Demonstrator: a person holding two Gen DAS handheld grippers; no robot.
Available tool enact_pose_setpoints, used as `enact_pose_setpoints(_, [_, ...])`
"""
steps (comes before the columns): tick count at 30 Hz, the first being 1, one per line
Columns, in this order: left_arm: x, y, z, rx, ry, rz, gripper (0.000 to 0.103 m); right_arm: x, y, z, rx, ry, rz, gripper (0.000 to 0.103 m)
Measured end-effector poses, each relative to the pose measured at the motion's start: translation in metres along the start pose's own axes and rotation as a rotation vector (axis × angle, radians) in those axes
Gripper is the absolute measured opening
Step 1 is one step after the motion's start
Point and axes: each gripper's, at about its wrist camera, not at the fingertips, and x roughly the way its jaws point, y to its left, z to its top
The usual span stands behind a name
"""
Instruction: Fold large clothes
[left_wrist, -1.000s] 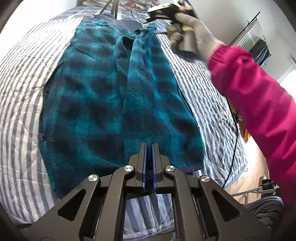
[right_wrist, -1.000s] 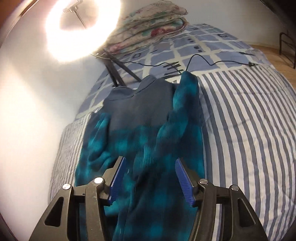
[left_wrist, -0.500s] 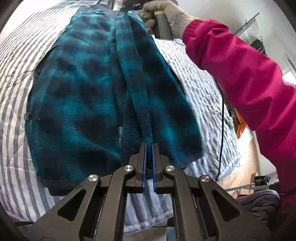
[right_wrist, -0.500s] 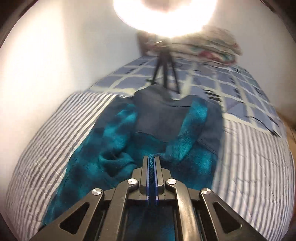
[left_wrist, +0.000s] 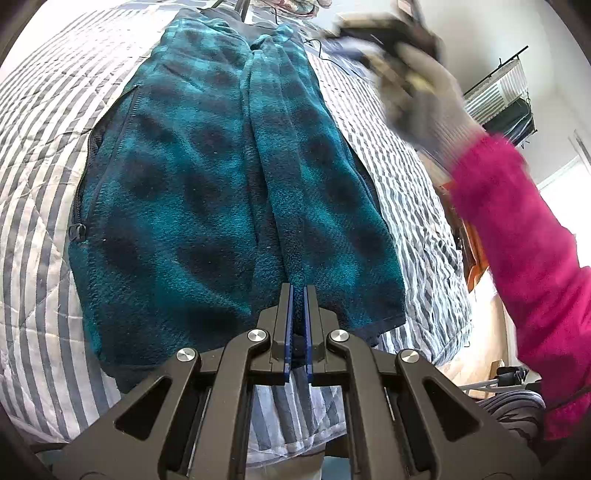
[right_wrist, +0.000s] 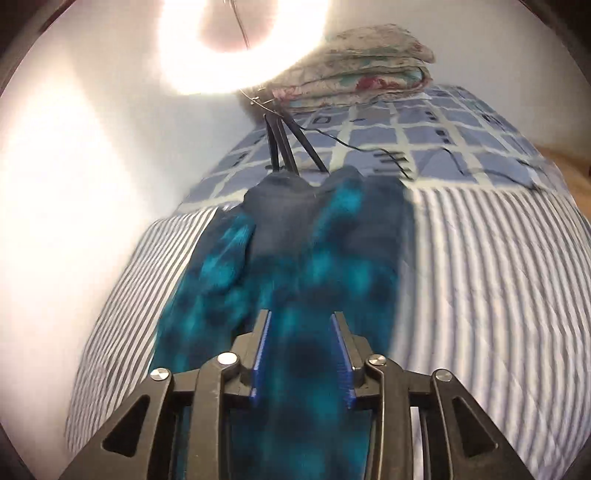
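My left gripper (left_wrist: 297, 295) is clamped nearly closed on the near hem of the teal plaid fleece jacket (left_wrist: 207, 192), pinching a fold of fabric where the two front panels meet. From that pinch a raised ridge of fleece runs away up the jacket's middle toward the collar.

My right gripper (right_wrist: 303, 350) hangs above the jacket (right_wrist: 295, 280), jaws parting, part-way open; fleece shows below the gap, the blue pads (right_wrist: 263, 354) clear of it. Its picture is motion-blurred. In the left wrist view, my gloved right hand (left_wrist: 421, 92), pink sleeve (left_wrist: 517, 236) behind it, hovers off the jacket's right side near the collar end, blurred.

The jacket lies lengthwise on the bed (left_wrist: 33, 184), on a grey-and-white striped quilt. Side zip pocket on the jacket's left edge, dark lining at the collar. Beyond the collar: a blue checked cover (right_wrist: 424, 136), black tripod legs (right_wrist: 284, 147) touching the collar end, a cable, a lit ring light (right_wrist: 236, 40) and a folded floral blanket (right_wrist: 362, 70) at the far end.
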Motion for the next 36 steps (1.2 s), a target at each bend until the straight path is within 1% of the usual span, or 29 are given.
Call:
enact_pose_setpoints(2, [-0.002, 0.003, -0.001, -0.003, -0.002, 0.003, 0.002, -0.025, -0.008, -0.033, -0.02, 0.045, 0.002, 0.046])
enact_pose_setpoints(4, [-0.003, 0.005, -0.002, -0.01, -0.003, -0.002, 0.003, -0.045, -0.014, -0.073, -0.014, 0.101, 0.03, 0.049])
enact_pose_setpoints(6, [-0.002, 0.004, -0.002, -0.015, -0.007, -0.003, 0.003, -0.059, -0.021, -0.113, 0.03, 0.169, 0.099, 0.05])
enact_pose_setpoints(9, [-0.004, 0.009, -0.001, -0.037, -0.001, -0.017, 0.003, -0.072, -0.022, -0.165, 0.114, 0.238, 0.201, 0.052])
enact_pose_setpoints(13, [-0.009, 0.009, -0.002, -0.038, -0.006, -0.02, 0.002, -0.077, -0.02, -0.206, 0.181, 0.3, 0.316, 0.056])
enact_pose_setpoints(15, [-0.008, 0.012, -0.001, -0.056, -0.003, -0.034, 0.003, -0.071, -0.016, -0.219, 0.183, 0.336, 0.323, 0.054])
enact_pose_setpoints(16, [-0.008, 0.013, 0.0, -0.07, -0.002, -0.047, 0.002, -0.068, -0.014, -0.224, 0.182, 0.345, 0.332, 0.036])
enact_pose_setpoints(17, [-0.01, 0.01, 0.0, -0.083, -0.002, -0.064, 0.002, -0.064, -0.011, -0.228, 0.184, 0.359, 0.36, 0.016])
enact_pose_setpoints(18, [-0.012, 0.009, 0.002, -0.095, -0.004, -0.086, 0.002, -0.065, -0.007, -0.229, 0.167, 0.358, 0.336, 0.015])
enact_pose_setpoints(19, [-0.015, 0.007, 0.004, -0.104, -0.009, -0.126, 0.002, -0.07, -0.002, -0.228, 0.134, 0.354, 0.303, 0.011])
enact_pose_setpoints(20, [-0.018, 0.003, 0.005, -0.102, -0.016, -0.146, 0.002, -0.081, 0.005, -0.223, 0.083, 0.347, 0.26, 0.011])
enact_pose_setpoints(21, [-0.02, -0.001, 0.005, -0.084, -0.024, -0.142, 0.002, -0.093, 0.01, -0.217, 0.044, 0.328, 0.22, 0.01])
enact_pose_setpoints(22, [-0.018, -0.004, 0.006, -0.055, -0.025, -0.111, 0.002, -0.107, 0.012, -0.212, 0.015, 0.299, 0.183, 0.005])
enact_pose_setpoints(23, [-0.013, -0.005, 0.005, -0.047, -0.015, -0.091, 0.002, -0.114, 0.012, -0.206, 0.001, 0.28, 0.153, 0.005])
enact_pose_setpoints(24, [-0.005, -0.002, 0.003, -0.056, 0.012, -0.071, 0.002, -0.118, 0.011, -0.205, 0.002, 0.274, 0.132, 0.005])
enact_pose_setpoints(25, [0.004, 0.0, 0.0, -0.059, 0.038, -0.049, 0.002, -0.114, 0.011, -0.208, 0.001, 0.285, 0.11, 0.006])
enact_pose_setpoints(27, [0.012, 0.002, -0.003, -0.053, 0.055, -0.014, 0.002, -0.096, 0.016, -0.217, -0.018, 0.334, 0.07, 0.007])
enact_pose_setpoints(29, [0.01, 0.002, -0.005, -0.044, 0.046, -0.008, 0.002, -0.082, 0.024, -0.221, -0.061, 0.367, 0.025, 0.017])
enact_pose_setpoints(30, [0.007, 0.0, -0.005, -0.025, 0.038, -0.001, 0.002, -0.083, 0.027, -0.219, -0.082, 0.357, -0.003, 0.022])
enact_pose_setpoints(31, [0.004, -0.001, -0.007, -0.014, 0.031, 0.003, 0.002, -0.088, 0.029, -0.215, -0.095, 0.331, -0.017, 0.027])
enact_pose_setpoints(34, [-0.001, -0.001, -0.011, -0.006, 0.021, 0.001, 0.002, -0.108, 0.036, -0.194, -0.111, 0.209, -0.035, 0.027])
enact_pose_setpoints(36, [-0.004, 0.0, -0.012, -0.01, 0.017, -0.005, 0.002, -0.111, 0.04, -0.176, -0.114, 0.124, -0.02, 0.027])
